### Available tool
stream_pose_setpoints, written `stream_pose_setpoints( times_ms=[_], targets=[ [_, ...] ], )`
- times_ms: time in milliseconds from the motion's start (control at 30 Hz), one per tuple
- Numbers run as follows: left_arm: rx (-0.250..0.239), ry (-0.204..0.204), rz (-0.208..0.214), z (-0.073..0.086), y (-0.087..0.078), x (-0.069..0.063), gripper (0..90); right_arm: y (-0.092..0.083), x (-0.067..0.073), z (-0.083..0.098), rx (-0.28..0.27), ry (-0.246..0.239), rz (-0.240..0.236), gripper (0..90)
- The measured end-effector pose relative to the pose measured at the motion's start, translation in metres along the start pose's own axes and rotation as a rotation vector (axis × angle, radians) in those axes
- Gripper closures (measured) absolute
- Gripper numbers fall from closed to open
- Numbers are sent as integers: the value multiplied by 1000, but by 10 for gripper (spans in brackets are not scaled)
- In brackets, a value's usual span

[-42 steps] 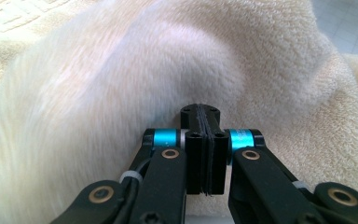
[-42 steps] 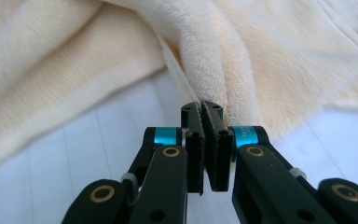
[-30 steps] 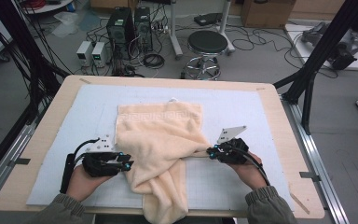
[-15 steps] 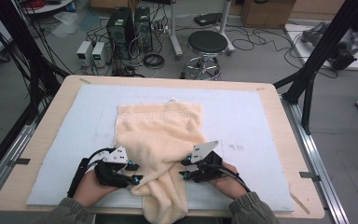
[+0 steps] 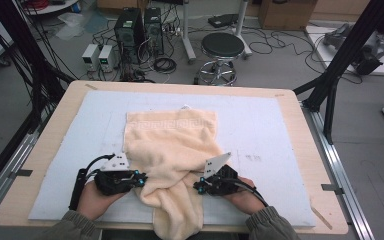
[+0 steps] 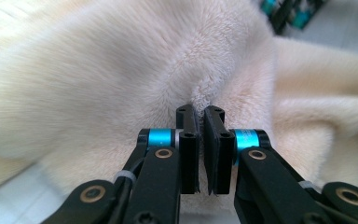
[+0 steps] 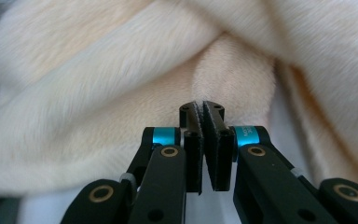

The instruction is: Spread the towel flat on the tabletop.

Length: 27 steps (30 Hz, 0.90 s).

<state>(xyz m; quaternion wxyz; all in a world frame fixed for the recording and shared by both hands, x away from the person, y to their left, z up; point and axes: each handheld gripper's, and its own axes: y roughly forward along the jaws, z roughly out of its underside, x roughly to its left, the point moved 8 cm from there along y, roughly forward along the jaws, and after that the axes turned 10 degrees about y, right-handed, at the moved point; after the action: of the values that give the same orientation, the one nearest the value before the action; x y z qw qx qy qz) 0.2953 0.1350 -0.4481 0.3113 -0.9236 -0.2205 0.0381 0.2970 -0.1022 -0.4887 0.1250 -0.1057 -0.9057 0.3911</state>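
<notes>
- One cream towel [image 5: 172,155]: on the surface [image 5: 280,130], centre to 6 o'clock, near end bunched and hanging over the edge.
- One left gripper [image 5: 139,180]: 7 o'clock, fingers [image 6: 189,140] clenched on towel fold.
- One right gripper [image 5: 198,187]: 5 o'clock, fingers [image 7: 216,140] clenched on towel fold.

A: Where does the high view sit?

B: Above the near edge of the desk [image 5: 300,145], facing forward and down; it takes in the whole top and the floor beyond the far edge.

A: And the two gripper views?

B: Each looks along its own jaws, very close to the cream towel [image 5: 167,150], low near the desk's near edge.

A: What do they share?

B: The towel's bunched near part; the left gripper view also catches the right gripper [image 6: 294,13].
</notes>
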Motion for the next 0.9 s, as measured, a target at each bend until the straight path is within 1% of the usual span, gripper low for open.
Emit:
stream_pose_setpoints(
  times_ms=[67, 167, 267, 300, 333, 367, 400, 433, 467, 500, 533, 567, 600, 633, 667, 700, 733, 767, 833, 900],
  targets=[
    [-11, -4, -24, 1, -9, 4, 848, -8, 11, 7, 6, -7, -2, 871],
    [-15, -17, -39, 3, -15, 6, 849, -18, 31, 17, 16, -24, -18, 871],
    [-25, -25, -62, 1, -19, 10, 849, -24, 56, 25, 15, -41, -63, 870],
    [-29, -26, -73, -1, -21, 11, 849, -26, 65, 27, 18, -47, -93, 870],
    [-34, -29, -81, -2, -22, 13, 849, -28, 74, 28, 19, -55, -111, 866],
    [-37, -32, -83, -3, -22, 14, 848, -30, 81, 27, 8, -68, -123, 853],
    [-30, -28, -82, -4, -22, 14, 848, -33, 86, 25, -6, -79, -132, 830],
    [-32, -31, -82, -4, -20, 14, 846, -36, 88, 22, -29, -76, -135, 795],
    [-31, -29, -76, -4, -19, 14, 837, -40, 87, 17, -56, -71, -130, 759],
    [-28, -34, -64, -3, -18, 12, 807, -44, 83, 13, -80, -67, -113, 735],
    [-29, -38, -57, -3, -16, 11, 756, -46, 77, 10, -98, -60, -91, 717],
    [-34, -41, -46, -3, -14, 9, 707, -47, 68, 8, -105, -63, -59, 701],
    [-34, -41, -35, -2, -12, 7, 660, -47, 58, 7, -109, -55, -26, 690],
    [-22, -30, -25, -1, -11, 5, 606, -47, 47, 8, -108, -45, 14, 678],
    [-15, -29, -12, 1, -8, 3, 561, -46, 35, 8, -110, -29, 54, 676],
    [-8, -26, 5, 2, -6, 0, 527, -45, 24, 10, -112, -4, 78, 677],
    [-1, -16, 24, 3, -4, -3, 500, -43, 13, 11, -109, 10, 103, 676],
    [4, -12, 37, 3, -1, -6, 480, -41, 3, 13, -100, 24, 137, 676],
    [21, 6, 65, 5, 4, -11, 451, -37, -13, 14, -87, 49, 173, 675],
    [45, 19, 76, 7, 10, -14, 451, -33, -25, 15, -75, 69, 219, 670]
  ],
)
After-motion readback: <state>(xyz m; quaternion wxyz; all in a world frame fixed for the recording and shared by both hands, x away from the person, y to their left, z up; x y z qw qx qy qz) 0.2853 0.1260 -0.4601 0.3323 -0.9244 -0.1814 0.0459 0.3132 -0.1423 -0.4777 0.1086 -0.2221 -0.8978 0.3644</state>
